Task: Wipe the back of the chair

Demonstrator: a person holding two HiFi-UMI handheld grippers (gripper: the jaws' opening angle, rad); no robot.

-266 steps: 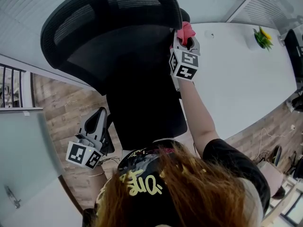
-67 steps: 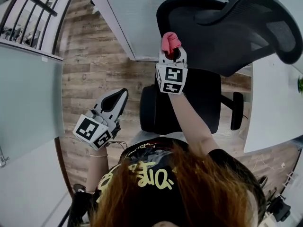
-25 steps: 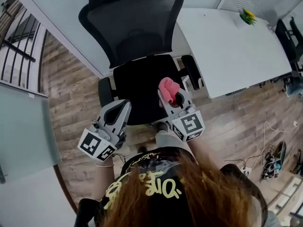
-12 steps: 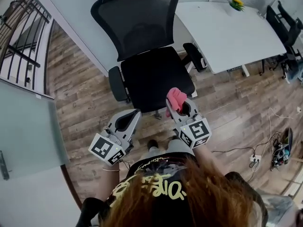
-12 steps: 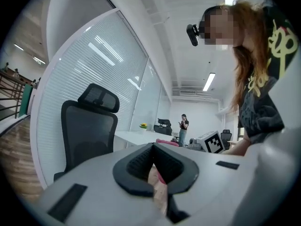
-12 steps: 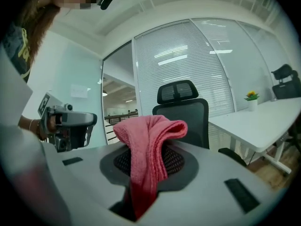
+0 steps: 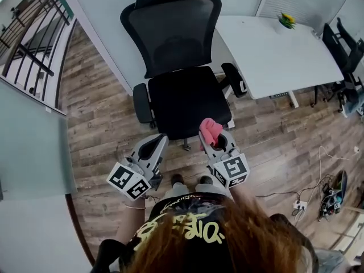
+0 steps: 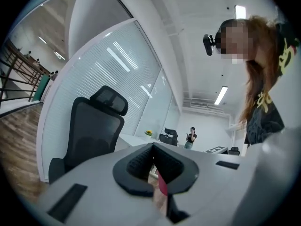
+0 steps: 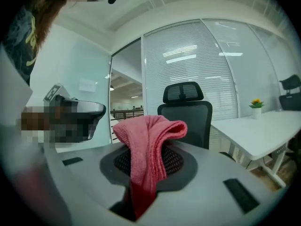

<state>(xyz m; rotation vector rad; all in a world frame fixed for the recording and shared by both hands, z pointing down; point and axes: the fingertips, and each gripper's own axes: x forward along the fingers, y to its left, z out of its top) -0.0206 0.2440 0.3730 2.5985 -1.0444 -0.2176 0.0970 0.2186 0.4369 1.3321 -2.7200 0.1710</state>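
The right gripper [image 7: 216, 143], just right of centre in the head view, is clamped on a crumpled pink cloth [image 7: 210, 131] that bunches over its jaw tips. The left gripper [image 7: 154, 147], beside it to the left, has its jaws pressed together with nothing between them. Both point up the frame at the black mesh-backed office chair [image 7: 173, 38], whose back fills the upper centre, apart from the cloth, with a white table [image 7: 273, 50] at its right.
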